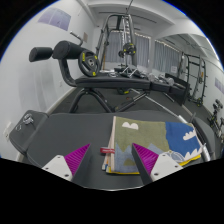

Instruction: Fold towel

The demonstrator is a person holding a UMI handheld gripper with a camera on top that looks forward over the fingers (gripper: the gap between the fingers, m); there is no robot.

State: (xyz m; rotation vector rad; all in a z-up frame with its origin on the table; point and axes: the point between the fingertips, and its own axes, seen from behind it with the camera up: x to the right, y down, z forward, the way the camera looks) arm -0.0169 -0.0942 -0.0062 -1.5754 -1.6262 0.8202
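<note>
A patterned towel (140, 138), beige and green with blue and yellow patches, lies on a dark grey table (70, 130), folded with stacked edges along its left side. A small red label sits near its near left corner. My gripper (112, 160) is open, its magenta pads (76, 157) spread wide. The towel's near edge lies between the fingertips and just ahead of them. Nothing is held.
A dark pouch with white print (28, 125) lies on the table to the left. Beyond the table stand a black weight bench and gym machines (100, 65). A white radiator (150, 45) lines the back wall.
</note>
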